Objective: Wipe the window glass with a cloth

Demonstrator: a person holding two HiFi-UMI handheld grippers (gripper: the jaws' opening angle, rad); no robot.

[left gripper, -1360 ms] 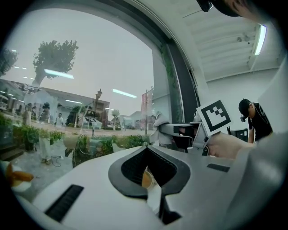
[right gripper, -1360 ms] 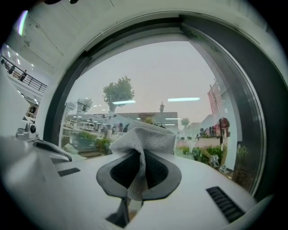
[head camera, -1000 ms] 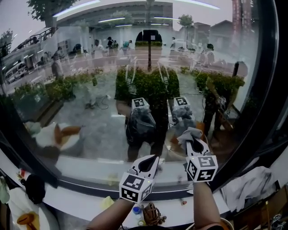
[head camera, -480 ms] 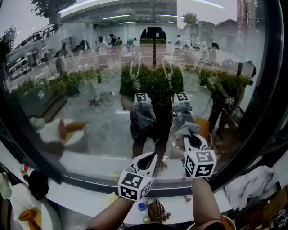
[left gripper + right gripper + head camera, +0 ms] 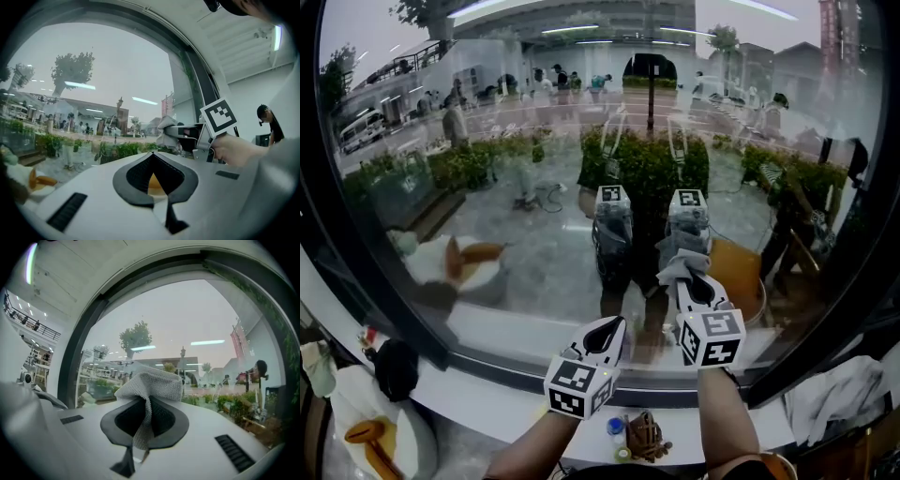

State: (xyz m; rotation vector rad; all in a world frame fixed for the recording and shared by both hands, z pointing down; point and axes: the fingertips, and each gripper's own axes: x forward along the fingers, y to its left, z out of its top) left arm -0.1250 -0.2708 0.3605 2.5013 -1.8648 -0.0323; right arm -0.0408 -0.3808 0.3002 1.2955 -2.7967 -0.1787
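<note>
Cloth (image 5: 682, 269), pinched by the right gripper (image 5: 688, 281), sits just before the window glass (image 5: 516, 178), closer to it than the left gripper (image 5: 610, 330), whose jaws meet on nothing.

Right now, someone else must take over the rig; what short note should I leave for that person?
Right gripper: shut on the grey cloth, held up at the window glass, low and right of centre. Contact looks likely but is not certain.
Left gripper: shut and empty, beside the right one and lower.
Done: the cloth is in the gripper. No wiped area can be made out.
Left: wipe the glass.
</note>
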